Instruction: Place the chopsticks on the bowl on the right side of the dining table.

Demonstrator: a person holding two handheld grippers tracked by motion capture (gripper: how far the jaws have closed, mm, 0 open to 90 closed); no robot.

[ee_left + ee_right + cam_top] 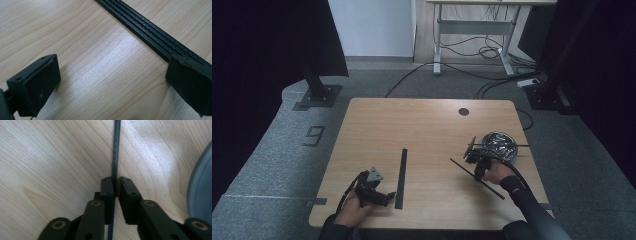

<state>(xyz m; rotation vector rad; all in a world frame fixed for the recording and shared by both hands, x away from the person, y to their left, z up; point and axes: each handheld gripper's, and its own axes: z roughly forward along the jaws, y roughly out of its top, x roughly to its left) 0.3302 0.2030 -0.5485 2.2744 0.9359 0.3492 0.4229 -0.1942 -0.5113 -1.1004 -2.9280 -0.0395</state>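
Black rod pinched right, left jaws spread

Left gripper (384, 196) rests low on the wooden table (427, 120), jaws wide apart with bare wood between them; flat black ribbed strip (401, 177) lies just beside its right jaw, whether touching I can't tell. Right gripper (115, 185) is pressed together on a thin black rod (477, 179), which runs on past both ends of the jaws. Shiny metal bowl (501, 144) just beyond, partly hidden by the hand. Grey carpet, cables, desk legs behind

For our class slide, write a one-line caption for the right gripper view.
Right hand-held gripper shut on a thin black rod above the wooden table, beside a bowl.
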